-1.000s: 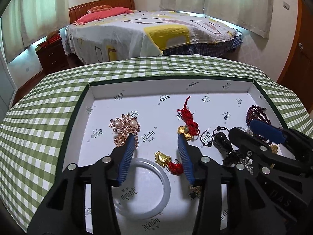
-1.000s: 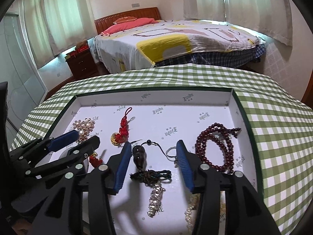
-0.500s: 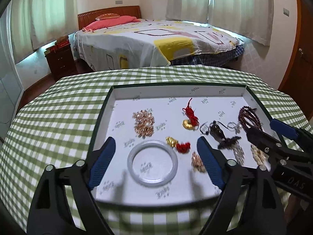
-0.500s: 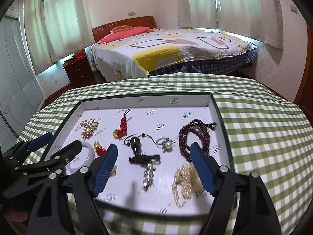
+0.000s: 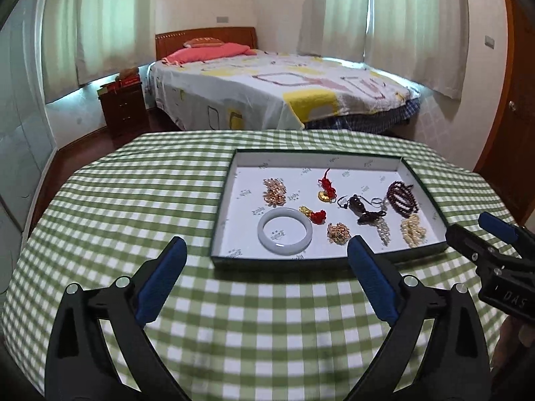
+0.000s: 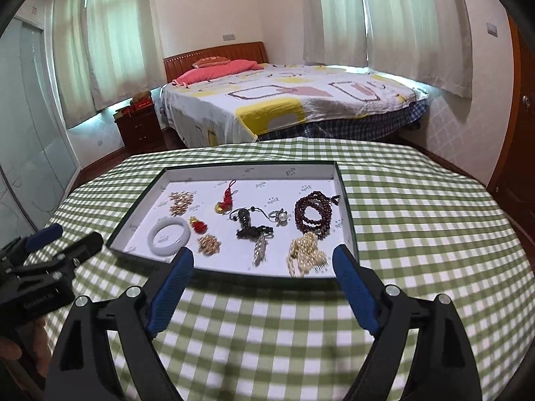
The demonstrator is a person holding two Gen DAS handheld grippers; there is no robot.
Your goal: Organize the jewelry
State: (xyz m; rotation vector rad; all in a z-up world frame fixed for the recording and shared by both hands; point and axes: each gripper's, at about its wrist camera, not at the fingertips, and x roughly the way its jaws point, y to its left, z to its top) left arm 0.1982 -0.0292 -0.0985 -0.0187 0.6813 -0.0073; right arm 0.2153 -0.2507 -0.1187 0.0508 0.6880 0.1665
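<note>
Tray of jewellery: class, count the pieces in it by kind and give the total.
Bangle: 1
Gold brooches: 2
Red-knot charms: 2
Dark pendant: 1
Silver piece: 1
Pearl ring: 1
Dark red bead string: 1
Pearl string: 1
Total: 10

tray [image 5: 294,256]: shallow, white-lined | jade bangle [image 5: 285,230]: flat, front-left | dark bead bracelet [image 5: 402,198]: coiled, right
</note>
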